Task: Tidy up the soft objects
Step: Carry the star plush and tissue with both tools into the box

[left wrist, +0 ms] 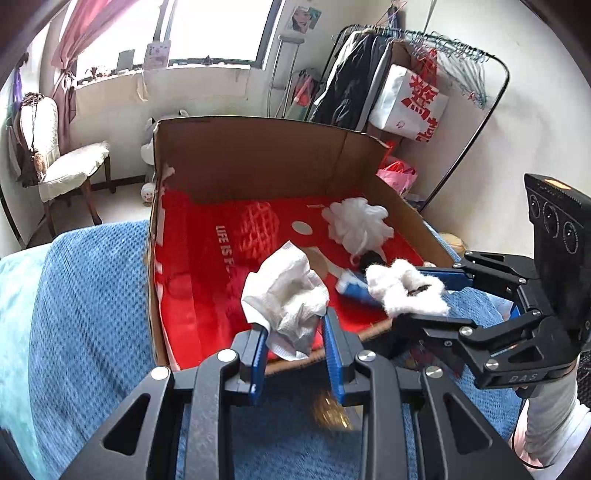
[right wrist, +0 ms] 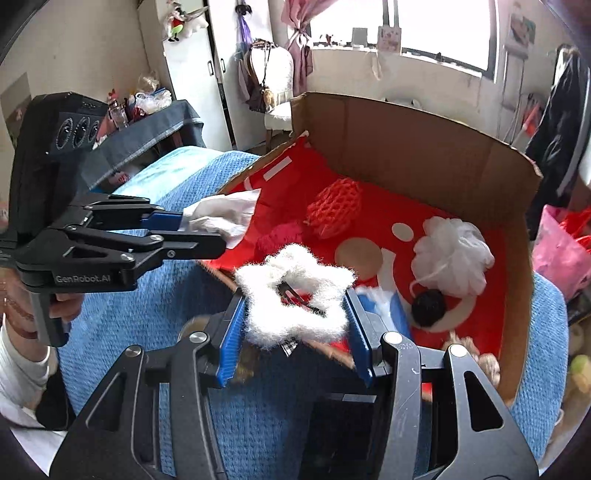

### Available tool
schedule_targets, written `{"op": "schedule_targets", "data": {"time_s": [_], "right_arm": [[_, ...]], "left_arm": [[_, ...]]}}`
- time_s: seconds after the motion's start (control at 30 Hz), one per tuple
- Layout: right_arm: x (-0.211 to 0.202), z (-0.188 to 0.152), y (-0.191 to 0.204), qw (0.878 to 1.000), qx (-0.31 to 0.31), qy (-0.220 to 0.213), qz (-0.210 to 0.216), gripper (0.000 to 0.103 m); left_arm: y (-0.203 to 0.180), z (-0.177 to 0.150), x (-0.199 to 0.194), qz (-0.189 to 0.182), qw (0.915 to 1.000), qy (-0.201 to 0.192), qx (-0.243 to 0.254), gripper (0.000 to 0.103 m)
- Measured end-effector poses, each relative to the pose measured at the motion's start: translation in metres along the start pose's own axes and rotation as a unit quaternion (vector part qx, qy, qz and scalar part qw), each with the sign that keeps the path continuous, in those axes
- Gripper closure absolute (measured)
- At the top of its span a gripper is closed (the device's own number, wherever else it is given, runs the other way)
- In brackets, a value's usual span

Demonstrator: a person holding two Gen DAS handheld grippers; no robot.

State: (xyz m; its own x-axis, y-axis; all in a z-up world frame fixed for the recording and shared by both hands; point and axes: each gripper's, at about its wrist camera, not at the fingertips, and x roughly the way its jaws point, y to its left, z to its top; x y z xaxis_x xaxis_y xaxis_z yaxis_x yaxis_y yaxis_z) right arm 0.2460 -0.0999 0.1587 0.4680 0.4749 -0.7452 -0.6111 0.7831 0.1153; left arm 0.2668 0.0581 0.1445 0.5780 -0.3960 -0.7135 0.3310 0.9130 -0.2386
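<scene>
left gripper (left wrist: 293,332) pinching crumpled tissue (left wrist: 284,291) | right gripper (right wrist: 295,317) squeezing fluffy white scrunchie (right wrist: 295,295) | both look featherlight, squashy; grab mid-bulk | cardboard box (left wrist: 258,155) ahead

Daylight floods in from the overexposed window (left wrist: 212,31), leaving both fisheye views bright, bent and black-vignetted at the edges, with slight motion blur low down.

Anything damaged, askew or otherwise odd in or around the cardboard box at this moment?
The cardboard box is damaged: its left corner edge is torn and ragged, and the top edge at the right corner is ripped. Otherwise nothing stands out; the white mesh bath pouf and red net lie loose inside on the red liner.
</scene>
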Motion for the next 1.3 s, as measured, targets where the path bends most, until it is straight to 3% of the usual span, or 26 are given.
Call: {"op": "schedule_targets", "data": {"time_s": [0.23, 0.57, 1.03, 1.3], "right_arm": [[0.025, 0.040, -0.032, 0.999, 0.030, 0.030, 0.010, 0.055], [0.075, 0.079, -0.066, 0.995, 0.027, 0.088, -0.044, 0.055], [0.138, 0.113, -0.098, 0.984, 0.031, 0.152, -0.086, 0.055], [0.168, 0.116, -0.114, 0.978, 0.045, 0.179, -0.092, 0.055]], "left_arm": [[0.014, 0.049, 0.031, 0.027, 0.9986, 0.044, 0.010, 0.073], [0.028, 0.101, 0.087, 0.080, 0.9912, 0.099, 0.036, 0.073], [0.043, 0.129, 0.164, 0.134, 0.9755, 0.167, 0.052, 0.073], [0.055, 0.132, 0.188, 0.127, 0.9726, 0.193, 0.030, 0.073]]}}
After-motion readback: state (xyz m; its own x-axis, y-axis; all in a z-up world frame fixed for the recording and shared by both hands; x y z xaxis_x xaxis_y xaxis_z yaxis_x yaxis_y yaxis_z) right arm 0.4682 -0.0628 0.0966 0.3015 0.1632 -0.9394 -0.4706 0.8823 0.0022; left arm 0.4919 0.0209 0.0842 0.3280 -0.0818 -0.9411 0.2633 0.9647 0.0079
